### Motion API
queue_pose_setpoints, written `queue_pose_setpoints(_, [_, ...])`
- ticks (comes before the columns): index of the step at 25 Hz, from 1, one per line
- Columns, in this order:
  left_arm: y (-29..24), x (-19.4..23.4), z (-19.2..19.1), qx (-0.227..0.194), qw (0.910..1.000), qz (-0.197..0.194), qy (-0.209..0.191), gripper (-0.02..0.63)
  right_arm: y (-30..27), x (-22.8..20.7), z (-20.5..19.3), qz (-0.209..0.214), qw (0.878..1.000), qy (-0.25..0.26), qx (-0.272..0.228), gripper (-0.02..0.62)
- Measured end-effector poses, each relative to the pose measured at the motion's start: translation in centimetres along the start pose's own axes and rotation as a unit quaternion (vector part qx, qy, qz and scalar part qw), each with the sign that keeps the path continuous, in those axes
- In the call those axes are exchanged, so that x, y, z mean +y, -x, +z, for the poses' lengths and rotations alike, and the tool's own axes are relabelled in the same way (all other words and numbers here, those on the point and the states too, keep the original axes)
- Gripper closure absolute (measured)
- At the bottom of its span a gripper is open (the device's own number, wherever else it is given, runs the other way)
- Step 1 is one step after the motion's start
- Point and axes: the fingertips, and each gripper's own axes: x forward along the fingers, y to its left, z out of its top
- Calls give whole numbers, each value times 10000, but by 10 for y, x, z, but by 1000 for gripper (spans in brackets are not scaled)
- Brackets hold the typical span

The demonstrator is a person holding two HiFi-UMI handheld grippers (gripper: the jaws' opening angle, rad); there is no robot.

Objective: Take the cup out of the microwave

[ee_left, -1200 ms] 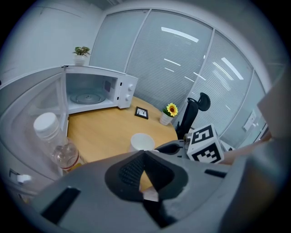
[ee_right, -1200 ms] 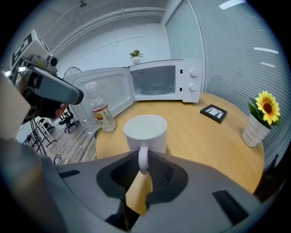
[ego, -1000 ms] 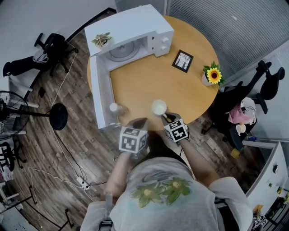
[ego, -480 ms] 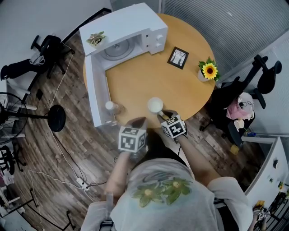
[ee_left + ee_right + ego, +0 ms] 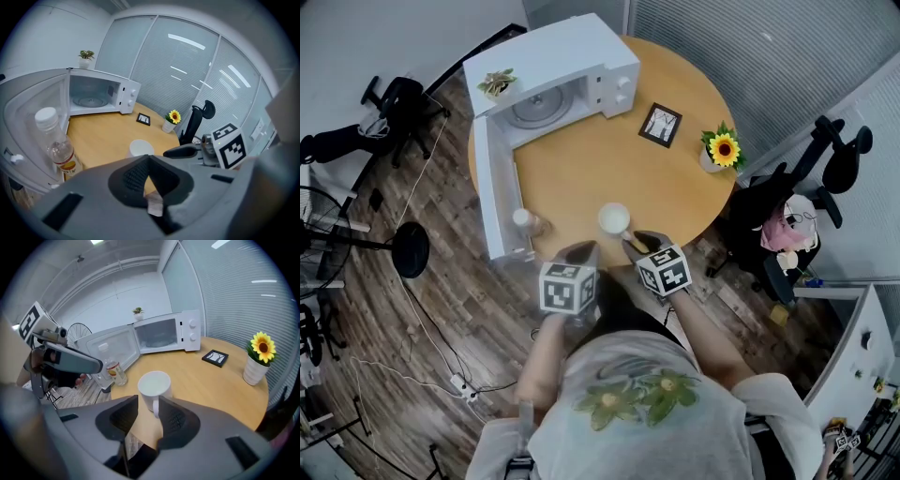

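The cup [image 5: 614, 217] stands on the desk [image 5: 581, 173], well clear of the microwave [image 5: 553, 70]. The right gripper [image 5: 148, 401] has just been opening, released around the cup's handle. The left gripper [image 5: 149, 159] is clenched and empty. Next, likely a clean withdrawal.

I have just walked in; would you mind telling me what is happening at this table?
A person holds a gripper in each hand at a round wooden table. The white cup is already out of the microwave, whose door hangs open, and it stands on the table near the person. The right gripper has just been opening; its fingers stand apart on either side of the cup's handle without pressing it. The left gripper is shut and empty, with a water bottle to its left.
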Motion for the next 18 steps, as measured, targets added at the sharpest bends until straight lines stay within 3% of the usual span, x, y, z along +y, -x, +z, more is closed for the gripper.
queue_pose_setpoints(7, [9,-9,8,-328,9994,-1,-78,603,36,25,27,-18,9987,151,-491,464])
queue_pose_setpoints(14, [18,-24,14,-590,9980,-81,-223,603,63,45,51,-90,9953,40,-966,564])
queue_pose_setpoints(18, [22,-32,18,-739,9967,-73,-327,603,76,52,59,-130,9939,71,-1090,578])
